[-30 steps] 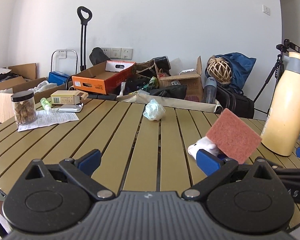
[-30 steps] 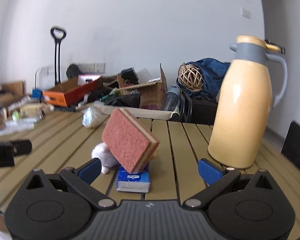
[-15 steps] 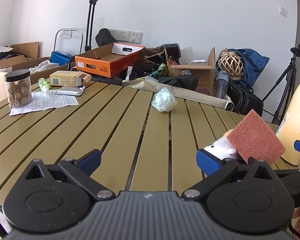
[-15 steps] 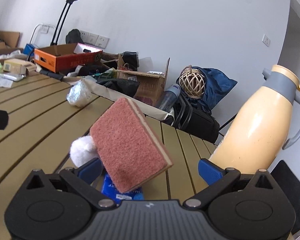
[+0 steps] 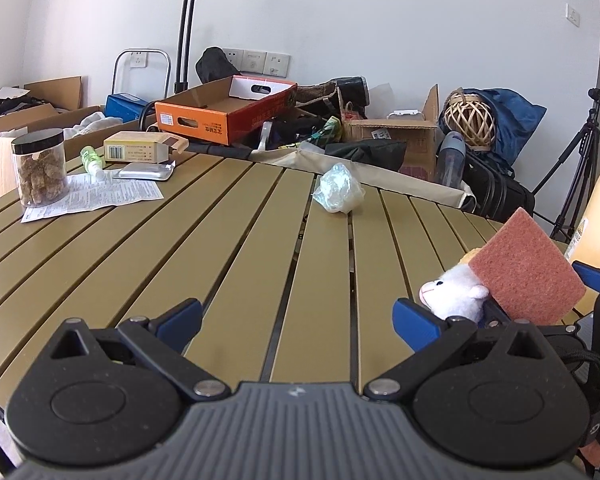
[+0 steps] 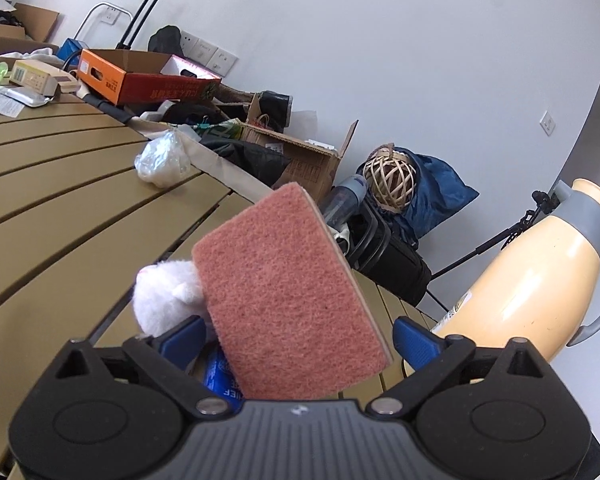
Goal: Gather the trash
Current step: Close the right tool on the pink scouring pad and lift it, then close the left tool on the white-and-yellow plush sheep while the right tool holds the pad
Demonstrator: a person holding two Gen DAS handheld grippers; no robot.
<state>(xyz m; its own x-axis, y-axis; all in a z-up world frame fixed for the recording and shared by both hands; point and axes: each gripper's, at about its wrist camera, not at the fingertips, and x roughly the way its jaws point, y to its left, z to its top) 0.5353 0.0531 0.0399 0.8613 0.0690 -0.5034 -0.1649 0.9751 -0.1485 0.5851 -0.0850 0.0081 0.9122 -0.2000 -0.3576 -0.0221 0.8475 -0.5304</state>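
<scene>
A crumpled clear plastic wad point(image 5: 337, 193) lies on the slatted table point(image 5: 204, 240) near its far edge; it also shows in the right wrist view point(image 6: 162, 159). My left gripper point(image 5: 298, 318) is open and empty above the table. My right gripper point(image 6: 298, 338) is open, its jaws either side of a pink sponge point(image 6: 288, 300) that leans tilted on a blue packet point(image 6: 220, 374). A small white plush toy point(image 6: 168, 300) sits against the sponge's left side. Sponge point(image 5: 528, 268) and toy point(image 5: 456, 294) also show at the left view's right.
A tall cream thermos point(image 6: 540, 276) stands right of the sponge. At the far left are a jar of snacks point(image 5: 40, 166), a printed sheet point(image 5: 92, 196), a small box point(image 5: 138, 151) and a foil pack point(image 5: 144, 172). Cardboard boxes and bags crowd the floor beyond.
The right gripper has moved in close to the sponge and tilted, so the sponge now fills the space between its jaws. The left gripper has shifted slightly; nothing was grasped.
</scene>
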